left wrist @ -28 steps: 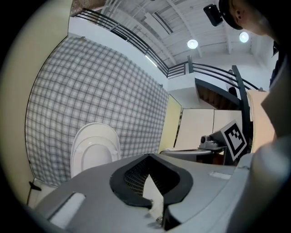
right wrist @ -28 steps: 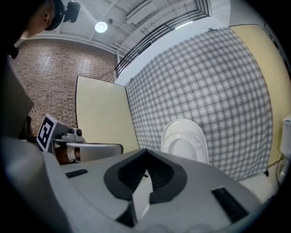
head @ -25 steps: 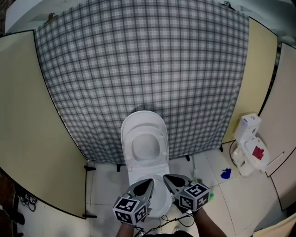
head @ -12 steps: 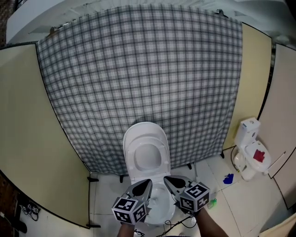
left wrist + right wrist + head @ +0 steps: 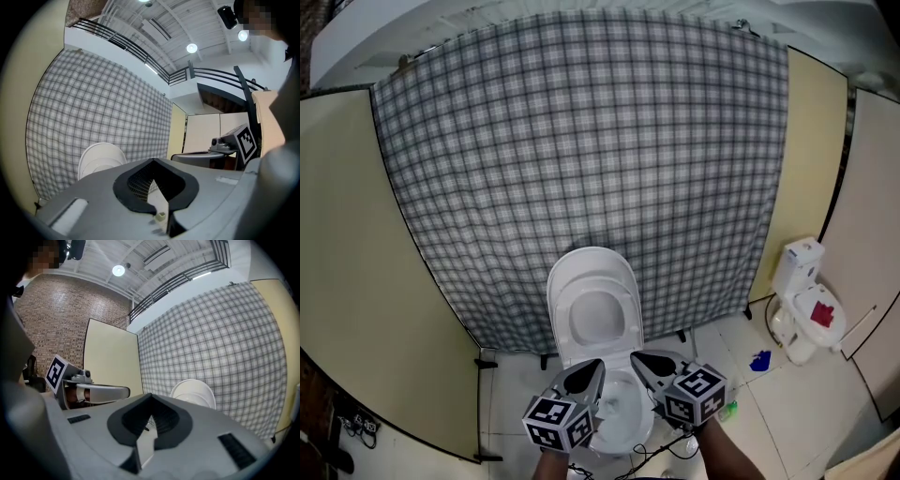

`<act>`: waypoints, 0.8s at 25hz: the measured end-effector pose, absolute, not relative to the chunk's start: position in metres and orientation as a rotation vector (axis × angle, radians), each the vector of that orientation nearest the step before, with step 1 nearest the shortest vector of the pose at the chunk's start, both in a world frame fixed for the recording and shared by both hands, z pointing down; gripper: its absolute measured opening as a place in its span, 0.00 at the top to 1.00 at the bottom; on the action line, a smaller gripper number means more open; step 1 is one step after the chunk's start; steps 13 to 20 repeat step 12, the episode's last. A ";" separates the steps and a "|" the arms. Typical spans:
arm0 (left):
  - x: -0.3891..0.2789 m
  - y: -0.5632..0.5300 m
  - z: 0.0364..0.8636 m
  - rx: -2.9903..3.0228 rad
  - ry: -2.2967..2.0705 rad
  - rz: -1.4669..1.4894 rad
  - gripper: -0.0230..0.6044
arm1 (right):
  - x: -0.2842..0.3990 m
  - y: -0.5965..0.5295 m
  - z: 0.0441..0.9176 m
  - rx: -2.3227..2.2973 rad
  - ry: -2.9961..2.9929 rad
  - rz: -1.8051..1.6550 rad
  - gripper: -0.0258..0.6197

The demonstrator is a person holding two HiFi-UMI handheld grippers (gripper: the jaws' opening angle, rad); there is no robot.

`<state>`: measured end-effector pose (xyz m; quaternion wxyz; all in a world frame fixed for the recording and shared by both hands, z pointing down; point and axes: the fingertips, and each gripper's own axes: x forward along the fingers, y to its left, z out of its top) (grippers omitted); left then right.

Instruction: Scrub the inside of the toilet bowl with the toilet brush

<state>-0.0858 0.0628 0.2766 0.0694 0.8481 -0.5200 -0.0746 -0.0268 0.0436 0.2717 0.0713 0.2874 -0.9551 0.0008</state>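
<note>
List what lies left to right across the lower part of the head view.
beige panel → left claw → right claw → blue object on the floor → small white toilet

We see a pale tiled floor [image 5: 511, 375]. The white toilet [image 5: 592, 309] stands on it, lid up. Well off to the right stands a second white fixture [image 5: 804, 300] with a red patch on top. A small blue thing [image 5: 759, 361] lies just beside it, and something green [image 5: 729, 410] lies nearer us.

Grey left tongs [image 5: 596, 366] and right tongs [image 5: 637, 357], black-padded, with black-and-white marker cubes [image 5: 695, 395]
</note>
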 end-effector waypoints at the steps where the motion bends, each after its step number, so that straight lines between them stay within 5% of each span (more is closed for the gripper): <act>1: -0.096 0.063 0.267 2.559 -1.549 -0.199 0.98 | -0.038 0.044 0.264 0.881 -2.870 0.023 0.95; 20: -0.096 -0.016 0.188 2.566 -1.498 -0.071 0.98 | -0.041 -0.031 0.195 0.899 -2.869 0.153 0.95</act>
